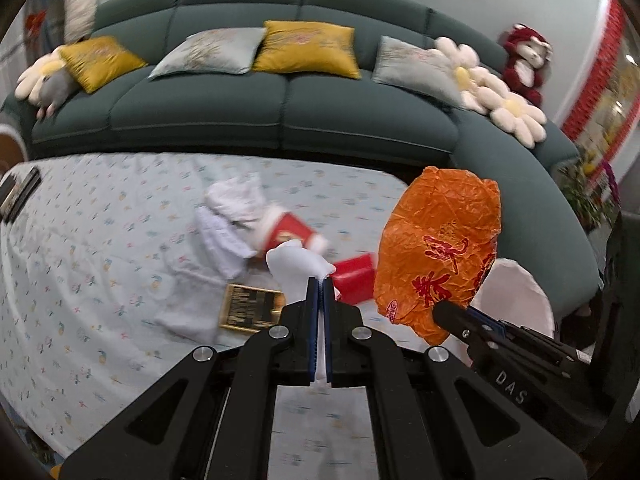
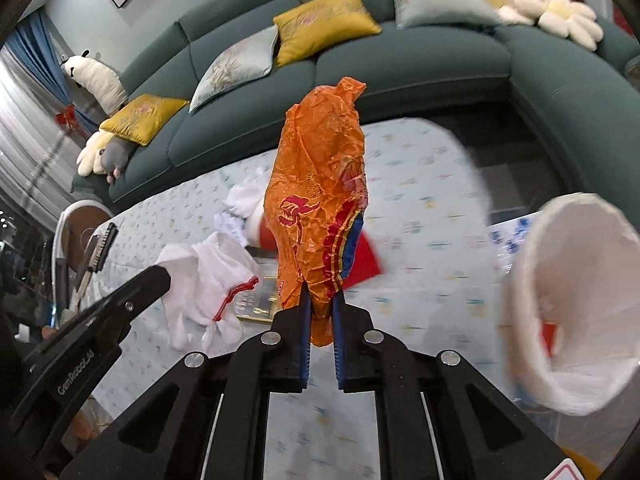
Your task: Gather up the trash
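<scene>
My left gripper point(image 1: 319, 280) is shut on a white plastic wrapper point(image 1: 296, 270), also seen in the right wrist view point(image 2: 208, 276) with a red edge. My right gripper point(image 2: 320, 292) is shut on a crumpled orange wrapper point(image 2: 320, 200) with red print, held upright above the table; it also shows in the left wrist view point(image 1: 436, 248). A white-lined bin point(image 2: 572, 304) is at the right, beside the orange wrapper. On the table lie white crumpled paper point(image 1: 232, 204), a red carton point(image 1: 288, 232), a red box point(image 1: 354, 280) and a gold-framed black card point(image 1: 250, 308).
The table has a pale floral cloth point(image 1: 100, 240). A dark green sofa point(image 1: 280, 112) with yellow and grey cushions and plush toys curves behind it. A dark remote-like object point(image 1: 18, 196) lies at the table's far left.
</scene>
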Demonstrator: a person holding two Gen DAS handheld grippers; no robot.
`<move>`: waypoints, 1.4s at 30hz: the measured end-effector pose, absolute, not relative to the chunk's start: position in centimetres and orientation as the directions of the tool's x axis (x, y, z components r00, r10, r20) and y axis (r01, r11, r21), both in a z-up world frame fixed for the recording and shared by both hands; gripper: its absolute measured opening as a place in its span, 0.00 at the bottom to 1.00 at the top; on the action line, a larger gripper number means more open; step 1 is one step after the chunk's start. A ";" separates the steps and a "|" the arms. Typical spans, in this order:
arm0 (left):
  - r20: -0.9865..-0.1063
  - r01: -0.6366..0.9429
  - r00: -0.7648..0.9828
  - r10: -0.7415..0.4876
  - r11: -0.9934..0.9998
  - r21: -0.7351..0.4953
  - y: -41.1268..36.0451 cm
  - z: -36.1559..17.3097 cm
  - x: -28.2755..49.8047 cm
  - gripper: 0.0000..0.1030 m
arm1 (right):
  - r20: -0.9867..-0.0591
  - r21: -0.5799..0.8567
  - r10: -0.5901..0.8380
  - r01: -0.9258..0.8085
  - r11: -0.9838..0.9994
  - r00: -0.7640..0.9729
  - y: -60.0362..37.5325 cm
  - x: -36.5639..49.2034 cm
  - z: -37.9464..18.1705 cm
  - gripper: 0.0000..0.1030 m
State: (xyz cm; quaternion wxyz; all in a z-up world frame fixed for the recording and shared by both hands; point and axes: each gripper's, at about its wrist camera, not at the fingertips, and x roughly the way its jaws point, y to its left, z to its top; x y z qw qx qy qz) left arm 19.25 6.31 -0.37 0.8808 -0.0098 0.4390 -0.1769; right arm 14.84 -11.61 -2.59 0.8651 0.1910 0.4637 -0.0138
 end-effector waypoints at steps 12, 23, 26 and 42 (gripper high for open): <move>-0.757 0.485 0.495 -0.426 0.859 -0.166 -5.5 1.3 13.1 0.02 | -0.796 0.274 -0.009 0.374 0.886 0.605 -22.9 5.6 -0.9 0.09; -0.767 0.627 0.410 -0.493 0.764 -0.156 -14.9 0.8 9.0 0.02 | -0.805 0.249 -0.111 0.502 0.828 0.583 -30.5 -1.1 -2.3 0.09; -0.769 0.651 0.385 -0.510 0.741 -0.165 -16.8 0.6 8.4 0.02 | -0.806 0.256 -0.125 0.531 0.808 0.578 -32.2 -2.3 -2.7 0.09; -0.794 0.686 0.320 -0.516 0.705 -0.182 -22.4 -1.8 8.0 0.03 | -0.812 0.279 -0.139 0.585 0.762 0.567 -35.6 -4.3 -4.4 0.09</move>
